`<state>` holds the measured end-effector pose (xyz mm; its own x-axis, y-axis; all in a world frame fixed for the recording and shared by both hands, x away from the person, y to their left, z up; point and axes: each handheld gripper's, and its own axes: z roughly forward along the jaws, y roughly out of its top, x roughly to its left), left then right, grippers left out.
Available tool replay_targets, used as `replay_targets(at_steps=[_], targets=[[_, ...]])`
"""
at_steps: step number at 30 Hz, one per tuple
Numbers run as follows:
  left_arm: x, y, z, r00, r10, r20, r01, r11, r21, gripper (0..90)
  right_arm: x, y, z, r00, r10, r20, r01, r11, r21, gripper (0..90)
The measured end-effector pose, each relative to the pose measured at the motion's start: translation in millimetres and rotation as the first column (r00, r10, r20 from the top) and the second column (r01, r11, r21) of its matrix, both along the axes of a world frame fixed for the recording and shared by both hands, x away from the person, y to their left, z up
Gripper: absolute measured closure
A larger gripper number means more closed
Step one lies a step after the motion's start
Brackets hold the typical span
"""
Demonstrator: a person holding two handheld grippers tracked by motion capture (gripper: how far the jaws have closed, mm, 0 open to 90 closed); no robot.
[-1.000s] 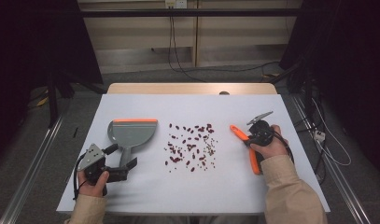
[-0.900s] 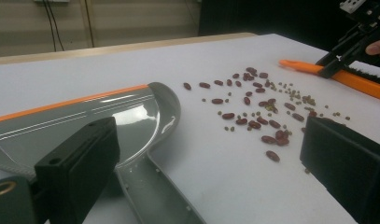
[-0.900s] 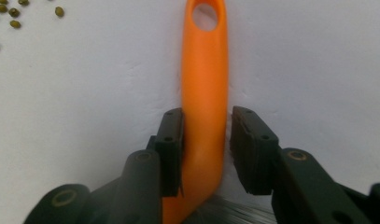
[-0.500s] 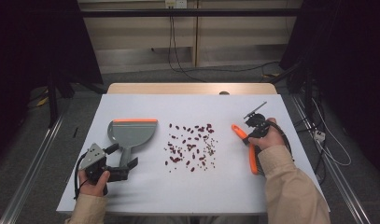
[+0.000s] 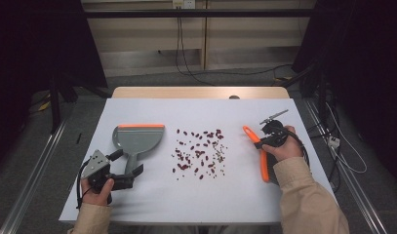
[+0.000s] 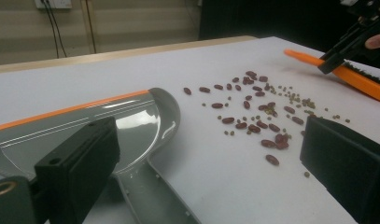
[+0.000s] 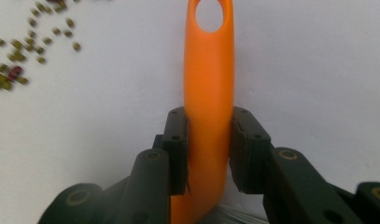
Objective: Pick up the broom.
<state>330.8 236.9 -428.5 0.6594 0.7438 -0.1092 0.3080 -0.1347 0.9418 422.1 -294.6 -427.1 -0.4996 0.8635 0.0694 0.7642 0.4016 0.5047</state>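
Note:
A grey dustpan (image 5: 137, 139) with an orange lip lies on the white table, left of a scatter of red and small green beans (image 5: 201, 152). My left gripper (image 5: 129, 162) is open, its jaws on either side of the dustpan's handle (image 6: 150, 196). In the left gripper view the pan (image 6: 108, 123) lies between the wide-apart jaws of the gripper (image 6: 211, 172), with the beans (image 6: 257, 116) beyond. An orange brush (image 5: 263, 165) lies right of the beans. My right gripper (image 5: 261, 141) is shut on it. In the right gripper view the pads (image 7: 176, 154) of that gripper (image 7: 208, 149) clamp the orange handle (image 7: 208, 70), whose end has a hole.
The white tabletop (image 5: 152, 204) has bare room in front of the beans and behind them. Cables hang off the far right edge (image 5: 332, 141). Metal floor rails (image 5: 35, 175) run along both sides of the table.
My right hand has shifted slightly away from me on the brush handle and turned a little; the brush has barely moved. The left gripper and dustpan stay where they were.

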Motion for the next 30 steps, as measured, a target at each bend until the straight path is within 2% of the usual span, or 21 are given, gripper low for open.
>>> replay_targets(at_steps=[2, 4, 6, 9, 11, 14, 18, 19, 21, 23, 24, 25, 26, 28, 30], targets=[[0.6, 0.4, -0.3, 1.0, -0.002, 0.001, 0.002, 1.0, 0.003, 4.5, -5.3, -2.3, 4.2, 0.9992, -0.004, 0.039, 0.003, 1.0, 0.022, 70.2], [0.5, -0.2, -0.2, 1.0, -0.001, -0.001, 0.001, 1.0, 0.002, 4.5, -11.2, -5.7, 9.6, 0.9953, -0.011, 0.096, 0.008, 0.999, 0.031, 70.2], [0.1, -1.3, 0.2, 1.0, -0.002, 0.003, 0.002, 1.0, -0.002, 4.5, -17.8, -10.4, 15.3, 0.9885, -0.033, 0.148, 0.02, 0.996, 0.089, 70.2], [-0.1, -1.8, 0.5, 1.0, -0.002, 0.006, 0.002, 1.0, 0.005, 4.5, -29.5, -17.4, 20.0, 0.969, -0.056, 0.241, 0.015, 0.986, 0.167, 70.1], [0.0, -1.6, 0.4, 1.0, 0.0, 0.005, 0.0, 1.0, 0.006, 4.5, -38.0, -21.7, 20.0, 0.949, -0.07, 0.307, 0.002, 0.976, 0.217, 70.1], [0.2, -1.7, 0.2, 1.0, 0.003, 0.003, -0.003, 1.0, 0.004, 4.4, -50.0, -27.3, 21.3, 0.9214, -0.096, 0.376, -0.02, 0.956, 0.293, 70.1], [0.0, -3.3, 1.1, 1.0, 0.004, 0.006, -0.004, 1.0, 0.003, 4.5, -61.2, -32.7, 26.0, 0.8886, -0.143, 0.436, -0.04, 0.923, 0.383, 70.1], [-0.1, -3.6, 1.3, 1.0, 0.005, 0.008, -0.005, 1.0, 0.006, 4.5, -63.0, -34.0, 26.8, 0.8838, -0.15, 0.443, -0.048, 0.914, 0.404, 70.1], [-0.9, -3.8, 1.8, 0.9999, 0.006, 0.009, -0.006, 0.9999, 0.009, 4.5, -67.3, -35.1, 28.1, 0.8567, -0.129, 0.499, -0.115, 0.896, 0.429, 70.1], [-1.7, -3.8, 3.3, 0.9998, 0.008, 0.016, -0.008, 1.0, 0.003, 4.4, -70.4, -34.9, 30.4, 0.8472, -0.15, 0.51, -0.114, 0.886, 0.45, 70.1], [-2.1, -3.8, 4.7, 0.9998, 0.011, 0.018, -0.011, 0.9999, 0.002, 4.5, -71.6, -34.3, 32.2, 0.8424, -0.143, 0.52, -0.131, 0.881, 0.455, 70.1], [-2.6, -4.5, 6.4, 0.9997, 0.013, 0.022, -0.013, 0.9999, -0.003, 4.5, -72.9, -33.7, 33.9, 0.8338, -0.152, 0.531, -0.135, 0.875, 0.464, 70.1], [-2.9, -6.1, 8.7, 0.9997, 0.01, 0.023, -0.01, 0.9999, -0.014, 4.5, -73.9, -33.0, 36.0, 0.8304, -0.159, 0.534, -0.14, 0.868, 0.476, 70.1], [-3.9, -10.9, 16.0, 0.9995, -0.013, 0.03, 0.013, 0.9996, -0.023, 4.8, -75.3, -31.3, 40.5, 0.8185, -0.167, 0.55, -0.161, 0.852, 0.498, 70.2], [-4.9, -17.8, 25.0, 0.9986, -0.032, 0.043, 0.034, 0.999, -0.029, 4.8, -75.9, -27.6, 46.1, 0.8095, -0.169, 0.562, -0.175, 0.844, 0.507, 70.2]])
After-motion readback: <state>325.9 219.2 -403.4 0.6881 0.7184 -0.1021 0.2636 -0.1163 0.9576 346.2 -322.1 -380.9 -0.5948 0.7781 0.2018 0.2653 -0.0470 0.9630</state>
